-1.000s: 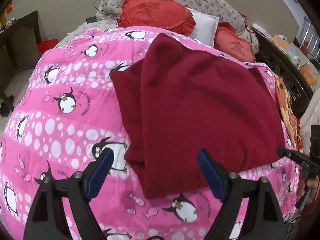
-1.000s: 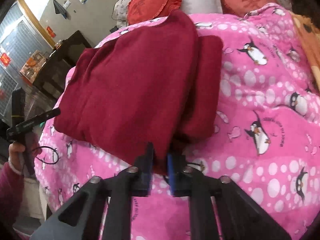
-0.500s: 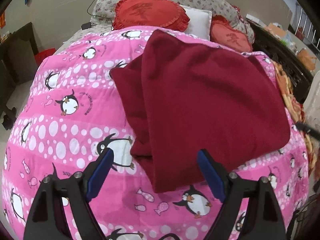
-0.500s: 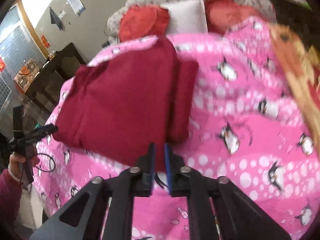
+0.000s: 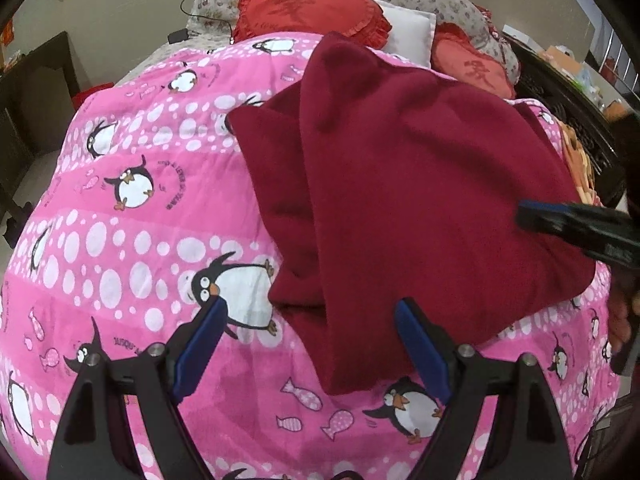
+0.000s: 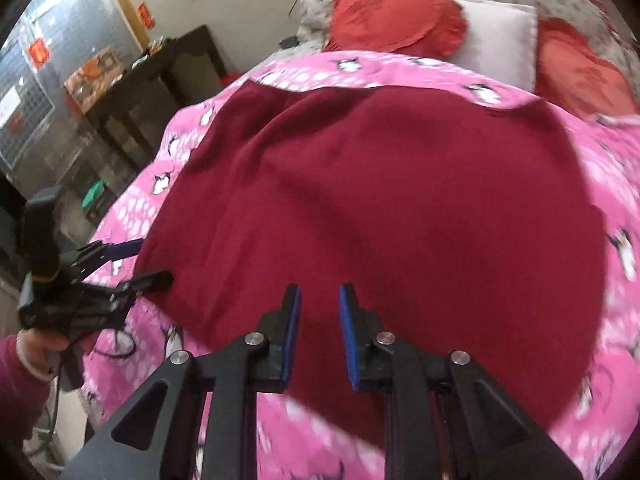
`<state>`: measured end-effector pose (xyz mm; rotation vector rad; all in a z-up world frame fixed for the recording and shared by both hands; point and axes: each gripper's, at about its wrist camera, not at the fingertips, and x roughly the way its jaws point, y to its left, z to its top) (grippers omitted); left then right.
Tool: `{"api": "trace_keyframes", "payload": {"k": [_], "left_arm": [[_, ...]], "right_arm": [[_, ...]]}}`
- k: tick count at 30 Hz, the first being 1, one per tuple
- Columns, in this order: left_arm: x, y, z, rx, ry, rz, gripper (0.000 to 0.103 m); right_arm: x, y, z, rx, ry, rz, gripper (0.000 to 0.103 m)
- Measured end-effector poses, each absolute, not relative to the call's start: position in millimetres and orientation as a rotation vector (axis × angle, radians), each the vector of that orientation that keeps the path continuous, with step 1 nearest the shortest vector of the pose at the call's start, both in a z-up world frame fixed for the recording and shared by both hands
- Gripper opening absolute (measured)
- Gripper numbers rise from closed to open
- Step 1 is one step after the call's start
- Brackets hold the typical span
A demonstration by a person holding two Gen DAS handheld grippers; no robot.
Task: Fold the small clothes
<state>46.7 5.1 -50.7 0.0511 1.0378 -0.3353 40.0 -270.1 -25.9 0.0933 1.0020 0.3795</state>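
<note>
1. Pink penguin quilt (image 5: 120, 240), mid-bed: the maroon garment (image 5: 400, 200) lies half-folded.
2. My left gripper (image 5: 310, 308) gapes at its near edge. The right gripper (image 6: 320, 294), barely parted, grips nothing.
3. I'd pinch both near corners evenly before folding.

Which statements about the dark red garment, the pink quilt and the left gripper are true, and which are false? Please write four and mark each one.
1. The dark red fleece garment lies on the pink penguin-print quilt. True.
2. The left gripper clamps the garment's hem. False: its jaws stand wide open and grip nothing.
3. A white pillow sits between two red frilled cushions at the head of the bed. True.
4. The quilt is printed with cats. False: it shows penguins and small fish.
</note>
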Motion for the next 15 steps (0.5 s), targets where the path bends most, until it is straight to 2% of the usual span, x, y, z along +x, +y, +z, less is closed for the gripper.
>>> {"api": "trace_keyframes", "payload": {"k": [7,15], "left_arm": [[49.7,8.1,-57.9,0.033,1.055,-0.343,0.089],[44.6,25.8,-38.1,0.052,1.066,-0.339,0.089]], "right_arm": [[81.0,-240.9,-47.3,0.099,1.035,0.379,0.0],[91.8,-198.7,-6.8,0.056,0.967,0.486,0.0]]}}
